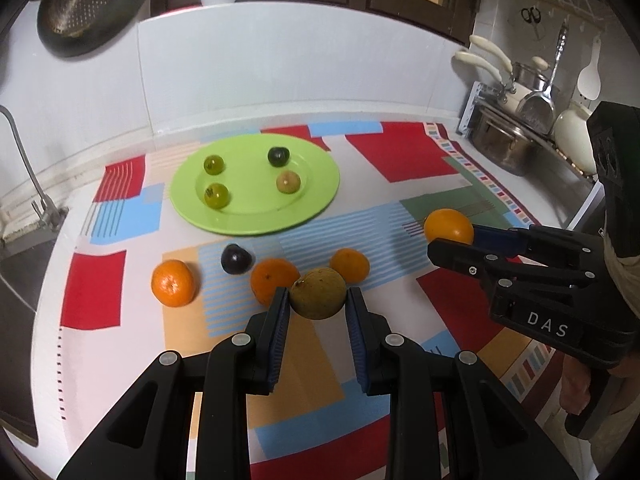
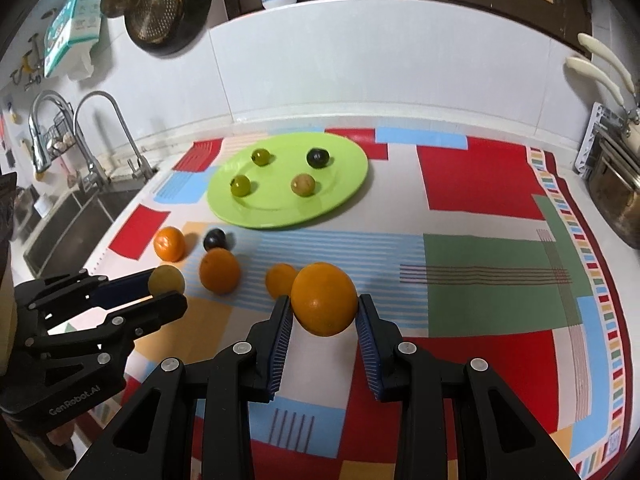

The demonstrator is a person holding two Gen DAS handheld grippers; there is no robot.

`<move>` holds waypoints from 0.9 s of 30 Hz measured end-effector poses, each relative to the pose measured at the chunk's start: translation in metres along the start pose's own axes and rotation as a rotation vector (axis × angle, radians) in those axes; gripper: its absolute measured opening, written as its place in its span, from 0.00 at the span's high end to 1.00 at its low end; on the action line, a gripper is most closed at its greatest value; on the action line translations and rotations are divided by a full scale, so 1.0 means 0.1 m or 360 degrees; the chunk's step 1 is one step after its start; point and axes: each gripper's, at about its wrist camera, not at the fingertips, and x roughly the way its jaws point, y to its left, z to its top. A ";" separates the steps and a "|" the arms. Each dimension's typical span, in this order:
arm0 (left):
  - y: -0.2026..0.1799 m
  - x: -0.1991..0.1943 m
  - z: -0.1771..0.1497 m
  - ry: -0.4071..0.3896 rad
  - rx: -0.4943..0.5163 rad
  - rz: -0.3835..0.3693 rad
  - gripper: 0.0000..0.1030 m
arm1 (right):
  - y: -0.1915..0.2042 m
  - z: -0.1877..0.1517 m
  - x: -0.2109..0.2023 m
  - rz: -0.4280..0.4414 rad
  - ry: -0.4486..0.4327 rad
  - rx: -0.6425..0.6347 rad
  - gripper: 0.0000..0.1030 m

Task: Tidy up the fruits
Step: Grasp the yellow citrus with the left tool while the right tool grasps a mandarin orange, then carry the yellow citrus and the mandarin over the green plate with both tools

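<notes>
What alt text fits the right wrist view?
The right gripper holds an orange above a patterned cloth; at left the left gripper holds a yellow-brown fruit. Behind sits a green plate bearing four small fruits.

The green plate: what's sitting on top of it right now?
On the green plate lie four small fruits: two green grapes, a dark grape and a brownish one. Nothing covers them.

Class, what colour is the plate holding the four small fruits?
Lime green plate, clearest in the right wrist view.
</notes>
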 end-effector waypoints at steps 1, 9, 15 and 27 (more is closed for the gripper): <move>0.01 -0.02 0.01 -0.0008 0.0003 0.0000 0.72 | 0.01 0.01 -0.01 -0.0001 -0.0008 0.0001 0.67; 0.10 -0.13 0.16 -0.0090 0.0028 0.0017 0.72 | 0.13 0.16 -0.12 0.0003 -0.0070 -0.0005 0.67; 0.17 -0.18 0.28 -0.0137 0.0040 0.0025 0.72 | 0.22 0.29 -0.16 0.0023 -0.0109 -0.0023 0.67; 0.36 -0.17 0.53 -0.0205 0.0077 0.0057 0.72 | 0.40 0.61 -0.08 0.0076 -0.0173 -0.0051 0.67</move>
